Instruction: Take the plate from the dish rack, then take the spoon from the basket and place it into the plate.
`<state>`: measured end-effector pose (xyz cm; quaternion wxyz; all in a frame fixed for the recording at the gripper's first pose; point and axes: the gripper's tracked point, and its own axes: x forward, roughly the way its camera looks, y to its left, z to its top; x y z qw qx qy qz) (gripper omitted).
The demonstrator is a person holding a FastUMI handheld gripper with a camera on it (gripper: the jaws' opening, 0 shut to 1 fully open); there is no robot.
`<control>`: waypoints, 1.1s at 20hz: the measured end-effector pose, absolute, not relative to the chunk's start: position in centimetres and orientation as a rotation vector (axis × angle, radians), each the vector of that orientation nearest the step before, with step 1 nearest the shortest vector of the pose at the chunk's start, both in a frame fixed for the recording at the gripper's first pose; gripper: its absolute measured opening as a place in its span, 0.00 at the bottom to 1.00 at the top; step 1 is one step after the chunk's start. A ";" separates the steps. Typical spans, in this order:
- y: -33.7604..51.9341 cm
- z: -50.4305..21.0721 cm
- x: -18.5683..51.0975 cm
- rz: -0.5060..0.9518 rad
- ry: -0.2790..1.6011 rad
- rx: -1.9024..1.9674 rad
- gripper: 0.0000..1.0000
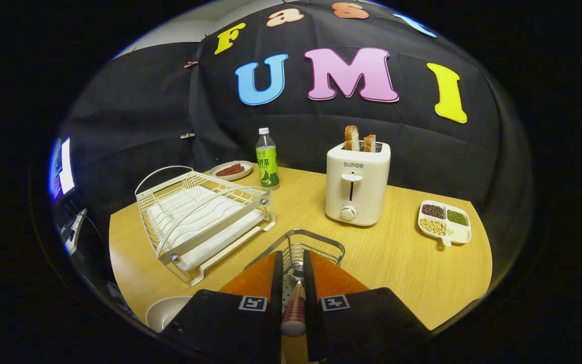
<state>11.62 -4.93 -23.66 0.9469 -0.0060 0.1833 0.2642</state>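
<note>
- plate [165, 312]: a pale round dish lying flat at the near left edge of the desk [402, 263], just left of the gripper's left finger and partly hidden behind it; nothing can be seen in its bowl.
- dish rack [205, 217]: a white wire rack with a white drip tray under it, on the left part of the desk, beyond the plate and left of the fingers; its slots hold nothing.
- small dish of sausages [230, 170]: at the far left edge of the desk, behind the rack.
- green-labelled bottle [267, 159]: upright, just right of that dish.
- gripper [293, 283]: the two fingers stand close together, clamped on the spoon's handle, one on each side.
- spoon [293, 308]: between the fingers, lying along them; the handle has a red-and-white check pattern with a pale rounded end nearest the camera, and a metal part runs forward toward the basket; the bowl end is hard to make out.
- basket [303, 247]: a metal wire basket with a rounded rim, just ahead of the fingertips, near the middle of the desk; the spoon's front end lies over or in it.
- toaster [356, 184]: cream, with two slices of bread standing in it, beyond the basket.
- divided dish of beans [445, 222]: white, near the right edge of the desk.
</note>
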 end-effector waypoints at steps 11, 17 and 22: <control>-6.7 -16.2 9.0 0.591 0.369 0.025 0.22; -4.9 -10.6 2.4 0.740 0.336 0.049 0.22; -1.9 -13.1 -2.4 0.870 0.357 -0.018 0.22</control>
